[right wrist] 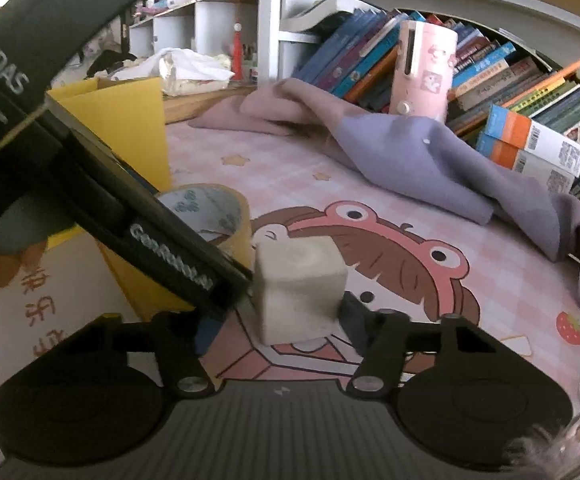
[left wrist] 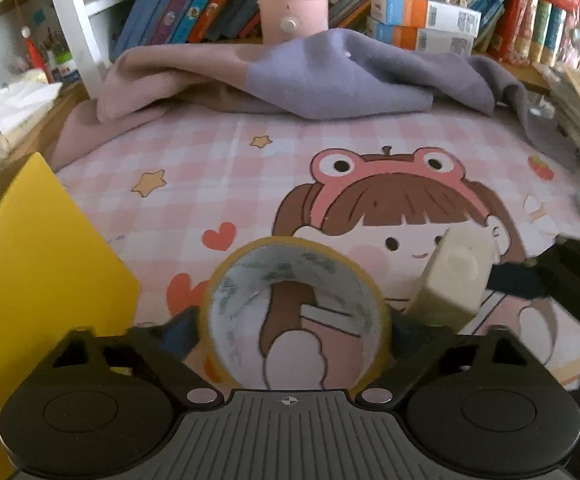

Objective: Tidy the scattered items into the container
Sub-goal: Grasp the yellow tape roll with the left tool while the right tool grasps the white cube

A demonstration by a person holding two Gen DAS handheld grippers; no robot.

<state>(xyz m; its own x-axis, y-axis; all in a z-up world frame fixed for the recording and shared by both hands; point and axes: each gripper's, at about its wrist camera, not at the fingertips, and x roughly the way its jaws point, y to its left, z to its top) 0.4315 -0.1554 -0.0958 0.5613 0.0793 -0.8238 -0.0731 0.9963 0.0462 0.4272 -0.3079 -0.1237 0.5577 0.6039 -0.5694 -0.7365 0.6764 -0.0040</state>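
The roll of tape (left wrist: 295,316) lies nearest the left wrist camera, flat on its side on the pink checked cartoon mat (left wrist: 218,168), with the left gripper (left wrist: 293,326) straddling it: a dark finger shows at each flank of the roll, right against its yellowish rim, though whether the pads actually press on it cannot be told. Just right of the roll stands a pale cream cube (left wrist: 455,276), and the right gripper (right wrist: 286,318) has it between its fingers, one dark pad close on each side; contact there is likewise unclear. Seen from the right wrist camera, the black body of the left tool crosses the upper left and hides part of the tape and the yellow container (right wrist: 130,120), whose open cardboard walls rise immediately beside the tape at the mat's left edge. Behind the work area a crumpled cloth, pink at one end and lavender at the other (left wrist: 329,72), lies across the back of the mat. A pink cylindrical appliance (left wrist: 291,0) stands upright behind it, against a row of leaning books (left wrist: 194,4), with two stacked orange-and-blue boxes (left wrist: 421,26) to the right. A heap of white tissue (left wrist: 14,108) sits off to the far left.
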